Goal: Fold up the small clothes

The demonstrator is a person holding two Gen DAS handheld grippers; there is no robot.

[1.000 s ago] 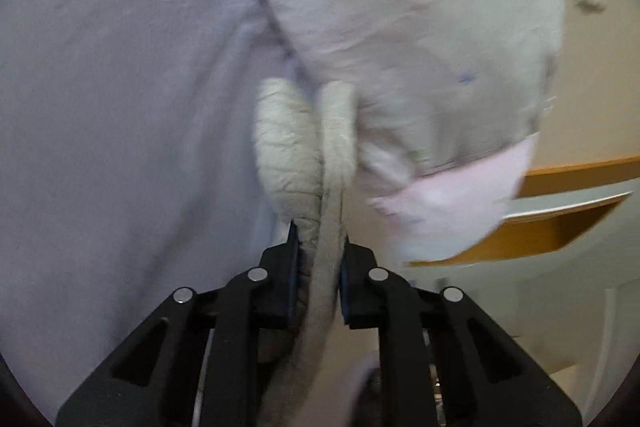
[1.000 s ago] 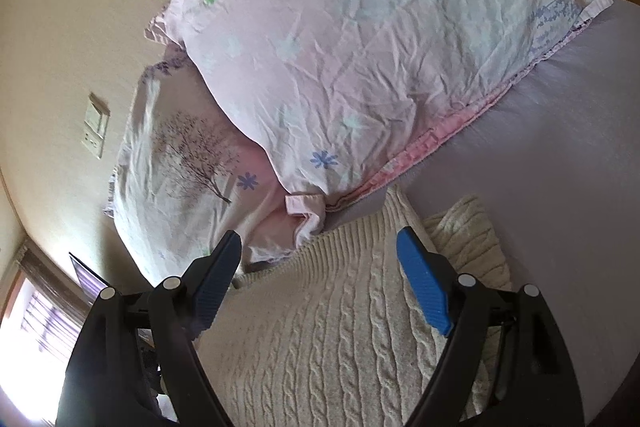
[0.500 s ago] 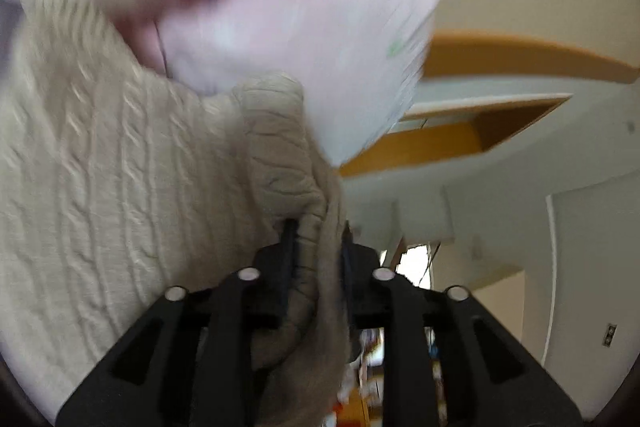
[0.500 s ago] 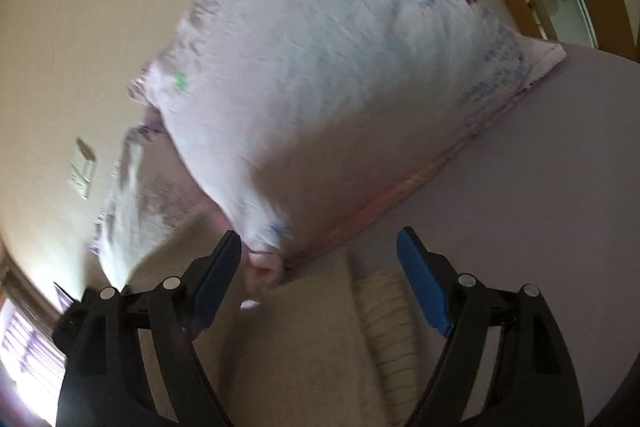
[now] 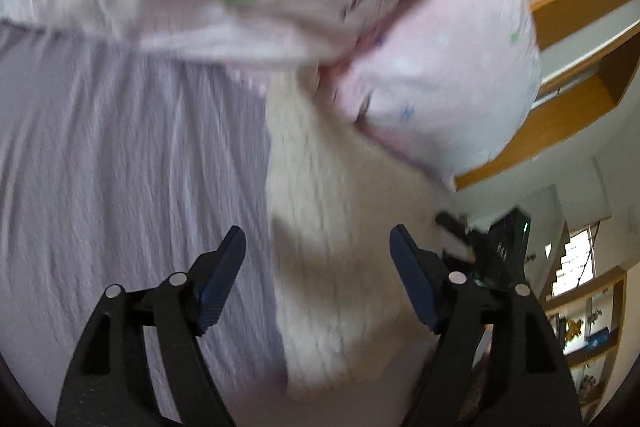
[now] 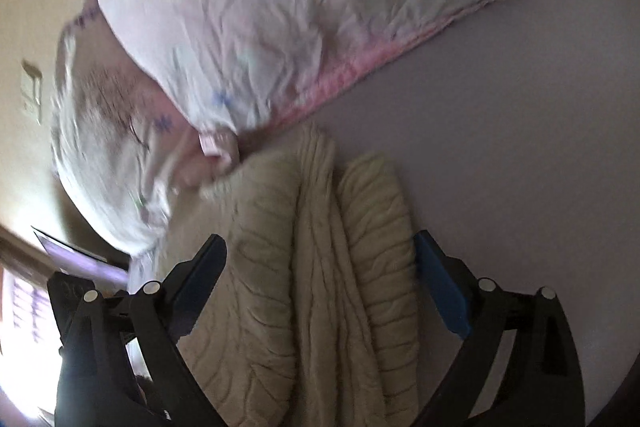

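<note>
A cream cable-knit sweater (image 5: 340, 227) lies on the lilac bed sheet (image 5: 120, 187), its far end against the pillows. My left gripper (image 5: 318, 251) is open and empty above its left edge. In the right wrist view the sweater (image 6: 320, 267) lies bunched in folds, with a ribbed part on its right. My right gripper (image 6: 320, 259) is open, its jaws on either side of the folds and not closed on them.
Pink floral pillows (image 5: 360, 7) lie at the head of the bed, also in the right wrist view (image 6: 300, 7). Orange wooden shelving (image 5: 580, 99) and a bookshelf (image 5: 588, 323) stand past the bed on the right. A wall switch (image 6: 32, 91) is on the beige wall.
My left gripper has opened and let go of the sweater's edge; the sweater now lies on the bed. My right gripper stayed open and moved over the bunched sweater.
</note>
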